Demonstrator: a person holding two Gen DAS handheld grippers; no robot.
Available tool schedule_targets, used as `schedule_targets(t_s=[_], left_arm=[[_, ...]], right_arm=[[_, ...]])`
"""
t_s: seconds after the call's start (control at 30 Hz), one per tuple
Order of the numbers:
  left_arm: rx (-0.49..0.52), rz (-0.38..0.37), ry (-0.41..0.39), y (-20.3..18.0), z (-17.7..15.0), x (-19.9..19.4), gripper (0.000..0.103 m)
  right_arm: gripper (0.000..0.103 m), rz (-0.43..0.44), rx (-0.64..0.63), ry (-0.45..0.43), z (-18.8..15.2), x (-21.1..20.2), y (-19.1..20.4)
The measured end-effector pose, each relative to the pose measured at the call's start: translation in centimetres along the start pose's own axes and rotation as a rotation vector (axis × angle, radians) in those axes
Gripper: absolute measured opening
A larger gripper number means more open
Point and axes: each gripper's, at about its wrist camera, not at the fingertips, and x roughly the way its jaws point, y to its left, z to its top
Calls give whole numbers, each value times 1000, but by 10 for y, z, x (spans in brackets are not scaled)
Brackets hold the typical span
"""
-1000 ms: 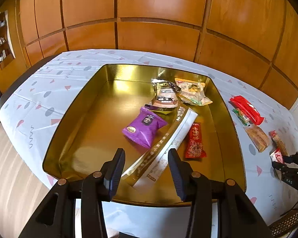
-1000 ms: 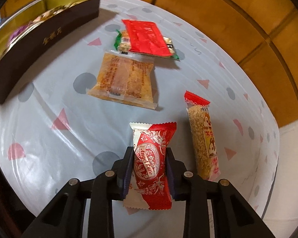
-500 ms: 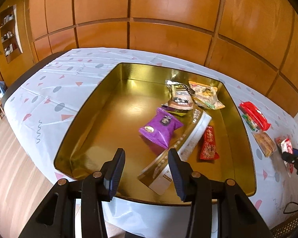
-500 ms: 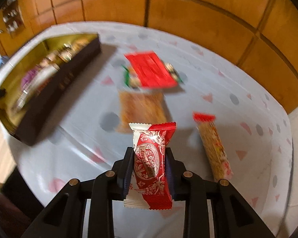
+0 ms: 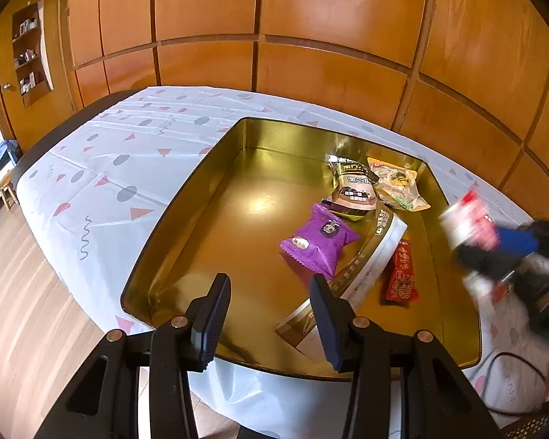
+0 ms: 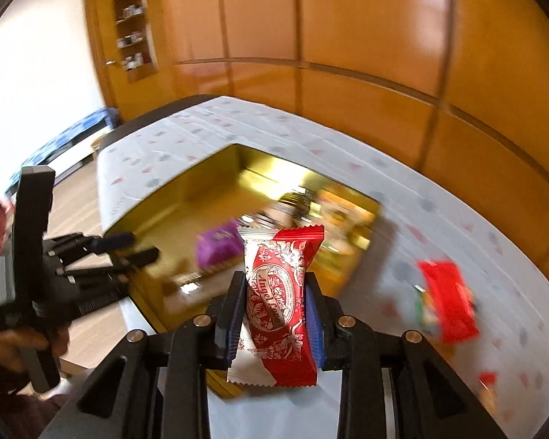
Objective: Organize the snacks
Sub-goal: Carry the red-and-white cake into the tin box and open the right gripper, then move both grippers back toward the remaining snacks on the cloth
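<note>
The right claw is clamped across the middle of the red-and-white candy packet, low centre, above the gold tin. Light, crinkly, likely slippery; a mid-body hold suits. Left claw stands apart, empty.

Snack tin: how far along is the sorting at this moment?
Done: several packets lie in the gold tin, among them a purple one. In hand: the right gripper grips a red-and-white candy near the tin. Left: at least a red packet on the tablecloth. The left gripper is empty.
</note>
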Motion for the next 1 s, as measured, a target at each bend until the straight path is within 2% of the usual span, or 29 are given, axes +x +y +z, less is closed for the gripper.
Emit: schedule_targets(t_s=[0.13, 0.23, 0.43, 0.57, 0.67, 0.93, 1.0], left_arm=[[-2, 0, 7, 2, -1, 2, 45], [-2, 0, 12, 1, -2, 3, 45], [18, -6, 2, -6, -2, 0, 45], [31, -9, -2, -11, -3, -3, 45], [42, -11, -5, -14, -3, -5, 45], [67, -16, -2, -23, -6, -8, 45], [72, -16, 0, -25, -6, -8, 45]], right_arm=[[32, 33, -70, 106, -5, 40, 22], [32, 46, -64, 141, -15, 51, 25], [33, 53, -31, 126, -22, 46, 16], [33, 33, -12, 100, -26, 37, 12], [37, 15, 9, 74, -29, 23, 6], [38, -32, 45, 41, -35, 5, -8], [41, -46, 52, 36, -37, 2, -11]])
